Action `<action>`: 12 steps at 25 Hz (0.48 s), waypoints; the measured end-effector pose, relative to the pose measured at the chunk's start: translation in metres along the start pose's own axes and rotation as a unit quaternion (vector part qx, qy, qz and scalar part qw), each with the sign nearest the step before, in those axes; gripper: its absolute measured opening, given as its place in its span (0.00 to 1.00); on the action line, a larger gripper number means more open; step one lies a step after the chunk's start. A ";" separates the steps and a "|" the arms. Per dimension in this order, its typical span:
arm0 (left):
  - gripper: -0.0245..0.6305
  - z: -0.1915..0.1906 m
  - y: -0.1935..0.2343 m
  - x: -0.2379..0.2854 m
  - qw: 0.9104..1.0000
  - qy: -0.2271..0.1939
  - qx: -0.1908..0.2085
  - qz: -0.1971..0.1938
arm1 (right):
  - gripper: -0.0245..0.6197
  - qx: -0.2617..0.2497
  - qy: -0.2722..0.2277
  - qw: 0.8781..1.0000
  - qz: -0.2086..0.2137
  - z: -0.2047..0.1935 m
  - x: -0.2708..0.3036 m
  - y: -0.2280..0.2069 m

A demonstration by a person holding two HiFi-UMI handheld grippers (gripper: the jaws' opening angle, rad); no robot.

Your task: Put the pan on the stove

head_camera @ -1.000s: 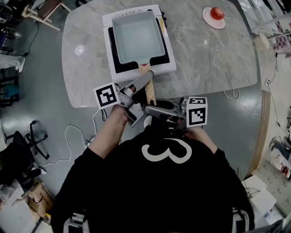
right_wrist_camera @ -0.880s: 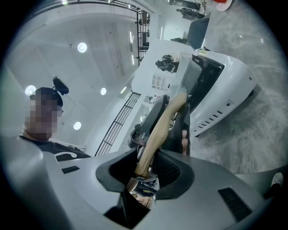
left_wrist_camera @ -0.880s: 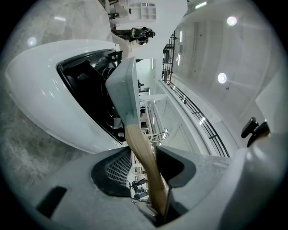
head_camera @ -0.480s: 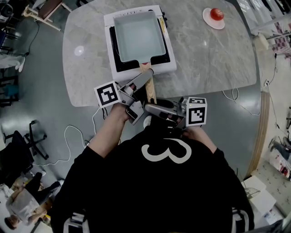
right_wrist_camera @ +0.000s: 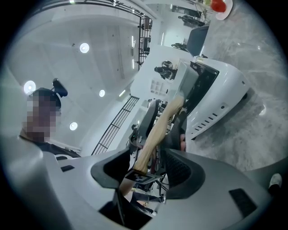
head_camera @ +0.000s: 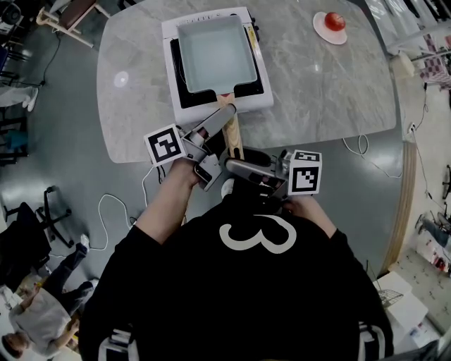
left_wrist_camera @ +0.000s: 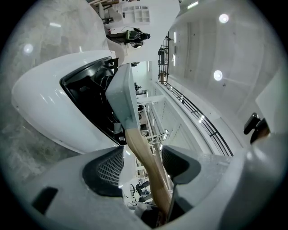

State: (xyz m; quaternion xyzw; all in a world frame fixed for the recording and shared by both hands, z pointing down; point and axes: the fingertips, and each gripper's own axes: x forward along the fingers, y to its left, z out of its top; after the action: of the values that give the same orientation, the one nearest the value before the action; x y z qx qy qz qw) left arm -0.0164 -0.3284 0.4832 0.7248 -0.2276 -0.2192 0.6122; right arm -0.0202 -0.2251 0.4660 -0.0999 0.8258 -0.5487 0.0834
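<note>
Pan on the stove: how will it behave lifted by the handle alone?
Probably nose-heavy: the pan is wide and square, its wooden handle long and thin, so the far end may dip. Looks rigid. Flat on the stove, it should slide, not tip, if pushed.

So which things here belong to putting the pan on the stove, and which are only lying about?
For the job: pan, already on the stove; its wooden handle; left tongs and right tongs, jaws just opened, handle between them.
Lying about: plate with a red fruit; black chair.
</note>
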 end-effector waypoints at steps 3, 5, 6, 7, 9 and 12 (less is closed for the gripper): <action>0.44 0.001 -0.001 -0.003 1.000 -0.002 0.002 -0.003 | 0.35 -0.010 -0.010 1.000 -0.010 0.002 -0.004 -0.001; 0.44 0.000 -0.003 -0.007 1.000 -0.004 -0.002 -0.008 | 0.35 -0.016 -0.018 1.000 -0.017 0.004 -0.008 -0.001; 0.44 0.000 -0.004 -0.009 1.000 -0.006 -0.004 -0.010 | 0.35 -0.019 -0.022 0.999 -0.020 0.005 -0.010 -0.001; 0.44 0.000 -0.005 -0.012 1.000 -0.007 -0.003 -0.011 | 0.35 -0.022 -0.025 0.999 -0.022 0.005 -0.011 0.000; 0.44 -0.001 -0.006 -0.019 1.000 -0.008 0.003 -0.010 | 0.35 -0.034 -0.031 0.999 -0.029 0.004 -0.013 0.002; 0.44 -0.004 -0.013 -0.030 1.000 -0.008 0.015 -0.010 | 0.35 -0.054 -0.037 0.997 -0.048 0.003 -0.020 0.004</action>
State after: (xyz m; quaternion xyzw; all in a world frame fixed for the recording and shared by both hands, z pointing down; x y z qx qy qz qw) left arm -0.0375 -0.3055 0.4726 0.7343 -0.2287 -0.2273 0.5974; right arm -0.0010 -0.2210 0.4618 -0.1644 0.8450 -0.5024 0.0815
